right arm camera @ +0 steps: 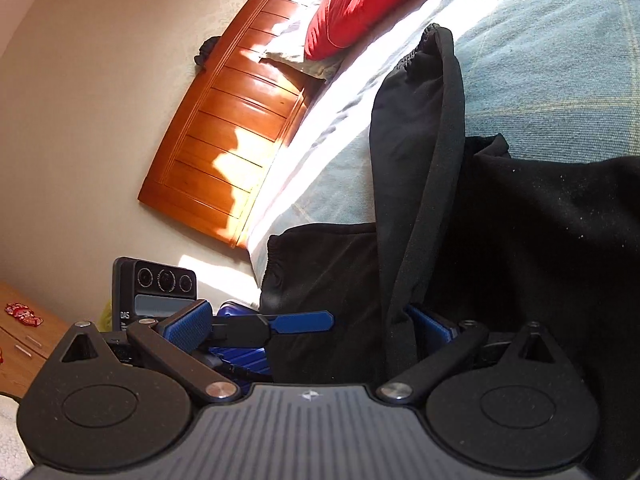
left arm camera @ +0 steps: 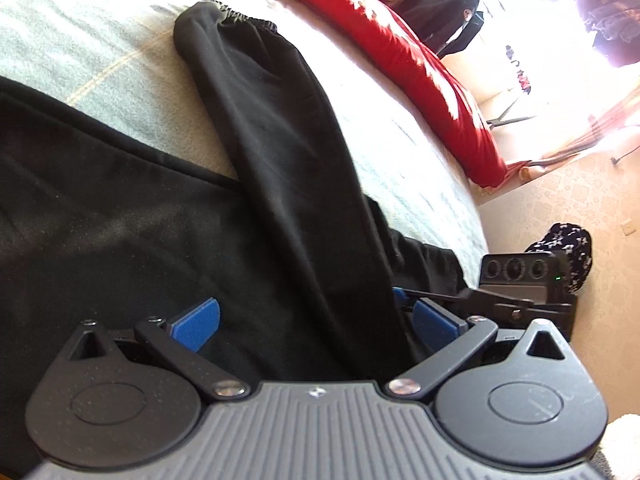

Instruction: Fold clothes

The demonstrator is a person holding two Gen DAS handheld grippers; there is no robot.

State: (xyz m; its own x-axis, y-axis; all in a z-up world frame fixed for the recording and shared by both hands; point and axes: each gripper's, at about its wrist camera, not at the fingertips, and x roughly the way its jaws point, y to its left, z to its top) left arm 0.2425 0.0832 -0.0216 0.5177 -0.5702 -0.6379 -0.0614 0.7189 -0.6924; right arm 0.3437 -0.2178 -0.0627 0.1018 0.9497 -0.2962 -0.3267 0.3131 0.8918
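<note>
Fabric slippage is your main worry here. Both of your tools stand with their blue pads spread wide: the left hand-held gripper [left arm camera: 316,324] has a long black sleeve or leg [left arm camera: 280,152] of the dark garment [left arm camera: 100,216] running up between its pads without being pinched, and the right hand-held gripper [right arm camera: 312,328] likewise has a fold of that same cloth [right arm camera: 416,184] passing through its gap, with neither pad pressing it. The garment lies on the pale blue bed cover [left arm camera: 80,48], its elastic cuff [left arm camera: 236,16] at the far end of the strip, towards the red pillow [left arm camera: 420,56], and its broad body spread on the side of the strip away from that pillow. If you close on only the top layer, the layer under it may stay on the bed and the fold will come out crooked. If you lift with the pads this wide, the strip will probably slide off. Note also that your two tools sit close together on the side of the garment farthest from the pillow; they may knock together if you close or swing carelessly. Black cloth in hard sunlight hides seams, so your edges may be misjudged.
</note>
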